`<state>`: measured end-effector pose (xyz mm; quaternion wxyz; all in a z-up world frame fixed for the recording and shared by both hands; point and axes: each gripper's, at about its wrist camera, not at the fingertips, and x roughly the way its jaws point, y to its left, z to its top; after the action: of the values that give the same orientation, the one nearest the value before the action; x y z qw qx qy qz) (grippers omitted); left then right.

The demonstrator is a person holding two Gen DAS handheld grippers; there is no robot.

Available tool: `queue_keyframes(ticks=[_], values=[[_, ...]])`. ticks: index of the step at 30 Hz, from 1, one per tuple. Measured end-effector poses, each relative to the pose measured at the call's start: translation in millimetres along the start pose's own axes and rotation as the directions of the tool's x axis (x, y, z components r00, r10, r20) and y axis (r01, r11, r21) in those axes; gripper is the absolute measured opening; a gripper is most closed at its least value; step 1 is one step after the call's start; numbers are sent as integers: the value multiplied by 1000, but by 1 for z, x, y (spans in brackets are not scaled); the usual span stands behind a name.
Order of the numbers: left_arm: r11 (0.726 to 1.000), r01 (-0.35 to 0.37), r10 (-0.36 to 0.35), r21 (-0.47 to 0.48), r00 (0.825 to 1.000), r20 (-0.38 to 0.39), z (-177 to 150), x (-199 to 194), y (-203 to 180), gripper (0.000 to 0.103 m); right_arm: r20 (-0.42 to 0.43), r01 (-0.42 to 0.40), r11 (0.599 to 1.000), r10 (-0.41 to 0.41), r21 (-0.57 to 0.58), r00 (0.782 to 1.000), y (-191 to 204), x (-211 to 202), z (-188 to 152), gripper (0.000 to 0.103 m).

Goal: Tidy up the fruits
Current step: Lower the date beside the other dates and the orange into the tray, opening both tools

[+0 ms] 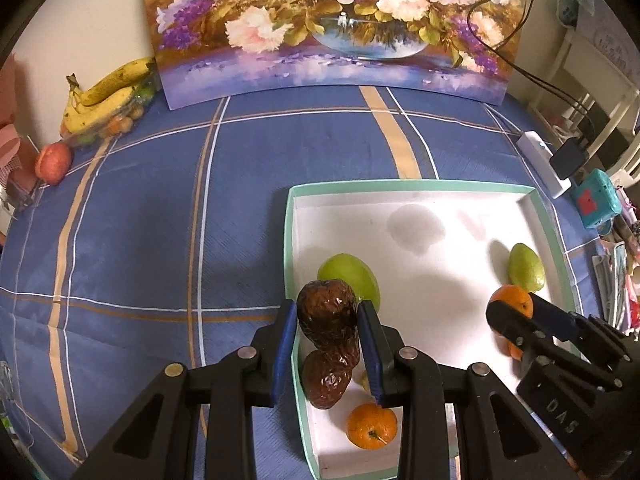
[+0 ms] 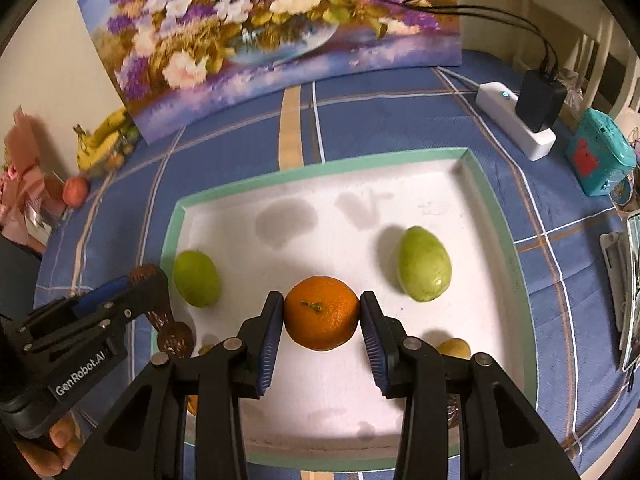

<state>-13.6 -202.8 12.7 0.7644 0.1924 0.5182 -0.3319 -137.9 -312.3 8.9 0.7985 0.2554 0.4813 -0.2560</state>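
Observation:
My left gripper (image 1: 327, 316) is shut on a dark brown wrinkled fruit (image 1: 327, 316) and holds it above the left wall of the white tray (image 1: 420, 188). A second brown fruit (image 1: 326, 380), an orange (image 1: 371, 426) and a green fruit (image 1: 352, 280) lie in the tray below it. My right gripper (image 2: 322, 314) is shut on an orange (image 2: 322, 314) above the tray's middle (image 2: 340, 168). Green fruits lie left (image 2: 197, 278) and right (image 2: 424, 264) of it. A yellowish fruit (image 2: 454, 349) shows behind the right finger.
Bananas (image 1: 104, 92) and a red apple (image 1: 53, 163) lie at the table's far left by the wall. A flower painting (image 1: 332, 24) leans at the back. A white power strip (image 2: 516, 120) with a charger and a teal box (image 2: 600, 160) sit at the right.

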Motion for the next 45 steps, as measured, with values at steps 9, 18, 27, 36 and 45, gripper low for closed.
queue_keyframes(ticks=[9,18,27,36,45], values=[[1000,3,-3,-5,1000,-5,0,4,0,33,-45,27,999,-29,-34,999,6,13,-5,41],[1000,4,-4,-3,1000,-14,-1,5,1,34,-84,43,998,-45,-35,995,5,23,-10,41],[1000,23,-23,-6,999,-37,-2,4,4,38,-92,49,998,-52,-37,994,5,26,-10,41],[999,33,-33,-11,999,-18,0,-8,6,42,-92,48,998,-51,-31,994,4,23,-12,41],[998,17,-18,-66,1000,-11,2,-15,23,42,-53,41,999,-43,-34,998,7,10,-8,41]])
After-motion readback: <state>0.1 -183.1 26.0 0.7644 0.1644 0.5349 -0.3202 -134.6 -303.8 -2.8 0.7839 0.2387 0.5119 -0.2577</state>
